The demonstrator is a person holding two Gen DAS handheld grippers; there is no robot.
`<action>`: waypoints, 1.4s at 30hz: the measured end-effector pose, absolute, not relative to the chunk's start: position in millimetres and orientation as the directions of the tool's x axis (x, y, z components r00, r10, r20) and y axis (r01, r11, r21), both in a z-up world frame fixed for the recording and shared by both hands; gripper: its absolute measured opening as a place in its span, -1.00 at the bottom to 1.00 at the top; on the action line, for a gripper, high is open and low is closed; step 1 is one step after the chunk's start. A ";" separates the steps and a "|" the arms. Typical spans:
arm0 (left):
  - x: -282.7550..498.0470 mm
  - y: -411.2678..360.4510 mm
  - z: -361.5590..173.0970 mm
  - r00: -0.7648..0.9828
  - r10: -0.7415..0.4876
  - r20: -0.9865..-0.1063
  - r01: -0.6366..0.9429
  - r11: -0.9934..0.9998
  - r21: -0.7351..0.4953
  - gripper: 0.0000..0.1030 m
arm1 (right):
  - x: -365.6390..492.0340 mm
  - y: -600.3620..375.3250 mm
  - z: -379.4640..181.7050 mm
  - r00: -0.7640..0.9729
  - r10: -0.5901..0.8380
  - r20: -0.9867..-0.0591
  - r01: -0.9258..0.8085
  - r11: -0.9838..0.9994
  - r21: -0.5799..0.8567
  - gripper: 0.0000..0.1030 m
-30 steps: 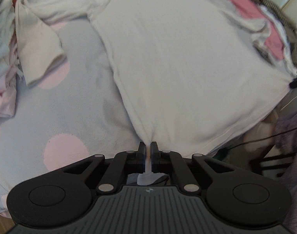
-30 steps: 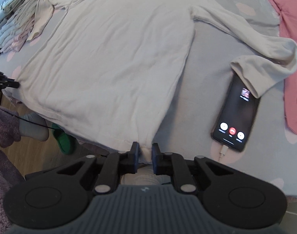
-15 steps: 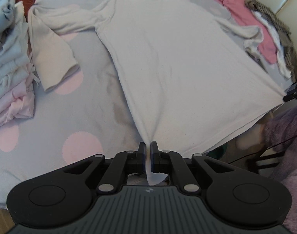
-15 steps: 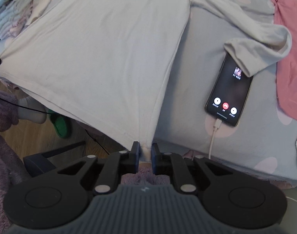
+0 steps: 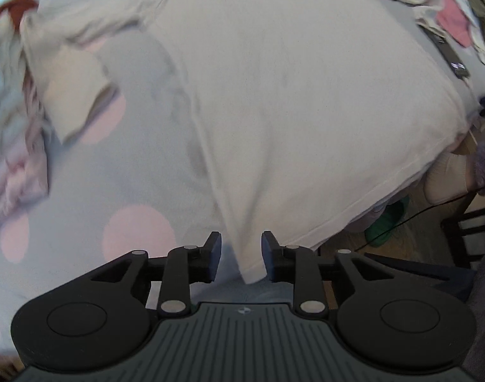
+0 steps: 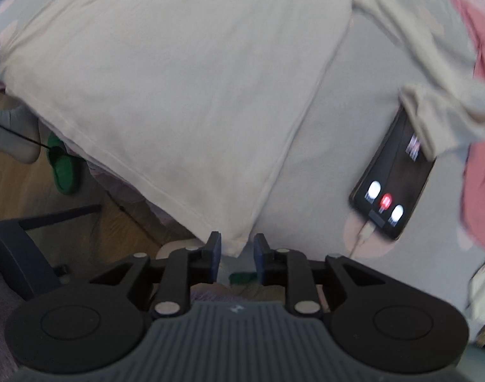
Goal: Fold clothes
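At the near edge of the bed [image 5: 83, 197], the left gripper [image 5: 241, 256] points steeply down with its jaws opening; the shirt's bottom corner lies between them, and the pads stand clear of the cloth. The right gripper [image 6: 237, 256] is likewise opening, with the other bottom corner of the shirt [image 6: 178, 79] between its blue pads, untouched by them. That hem runs along the bed's near edge and hangs slightly over it, above the wooden floor [image 6: 26, 191], where a green slipper [image 6: 62, 167] and a socked foot [image 6: 15, 137] stand close under the overhang. A dark chair base [image 6: 16, 242] sits just beside the right gripper on the floor side.

Farther in, the cream long-sleeved shirt lies flat and spread over the middle of the dotted sheet. To its right, a strip of bare sheet separates the body from a phone [image 6: 395, 178], lit and plugged into a cable; the right sleeve's cuff [image 6: 433, 117] covers the phone's far end. To the left, the other sleeve [image 5: 70, 95] is bent back, with open sheet between it and the shirt's side.

At the far left edge sits a stack of folded clothes [image 5: 10, 133]; at the far right corner, pink garments [image 6: 477, 63], blurred.
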State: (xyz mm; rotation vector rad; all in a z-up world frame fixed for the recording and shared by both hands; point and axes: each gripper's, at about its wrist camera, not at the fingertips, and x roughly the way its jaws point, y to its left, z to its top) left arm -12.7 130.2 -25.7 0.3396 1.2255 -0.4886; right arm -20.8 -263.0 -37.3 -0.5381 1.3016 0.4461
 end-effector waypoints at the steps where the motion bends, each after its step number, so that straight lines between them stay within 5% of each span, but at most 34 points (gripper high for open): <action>1: -18.2 119.2 -22.4 0.277 -0.191 -0.942 0.575 0.818 0.004 -0.53 | -26.7 -254.2 -31.0 0.252 0.024 -0.967 -0.630 0.763 -0.145 -0.49; 10: -77.3 7.4 -38.8 0.398 -0.317 -0.861 0.844 0.495 0.208 -0.41 | -75.2 -162.5 -35.0 0.391 0.292 -0.873 -0.814 0.552 -0.180 -0.37; 13: -95.6 -13.7 -58.0 0.390 -0.344 -0.854 0.885 0.396 0.245 -0.22 | -88.4 -144.5 -50.8 0.409 0.317 -0.856 -0.849 0.477 -0.229 -0.26; 20: -120.1 -33.8 -100.1 0.493 -0.318 -0.810 0.869 0.231 0.438 -0.24 | -105.7 -125.0 -84.3 0.458 0.317 -0.831 -0.875 0.325 -0.358 -0.27; 22: -119.3 -36.1 -108.7 0.501 -0.296 -0.814 0.865 0.216 0.454 -0.45 | -105.8 -123.7 -92.2 0.462 0.309 -0.831 -0.876 0.303 -0.374 -0.30; 30: -109.6 -31.9 -102.7 0.500 -0.323 -0.804 0.864 0.252 0.436 -0.61 | -102.2 -126.9 -97.6 0.464 0.309 -0.830 -0.869 0.341 -0.359 -0.81; 37: -104.8 -31.0 -88.2 0.525 -0.323 -0.788 0.844 0.316 0.433 -0.98 | -97.7 -133.7 -75.8 0.460 0.353 -0.815 -0.857 0.418 -0.303 -0.90; 42: -101.7 -22.8 -66.7 0.412 -0.367 -0.834 0.898 0.320 0.303 -1.00 | -104.2 -139.6 -59.7 0.390 0.397 -0.831 -0.894 0.381 -0.237 -0.91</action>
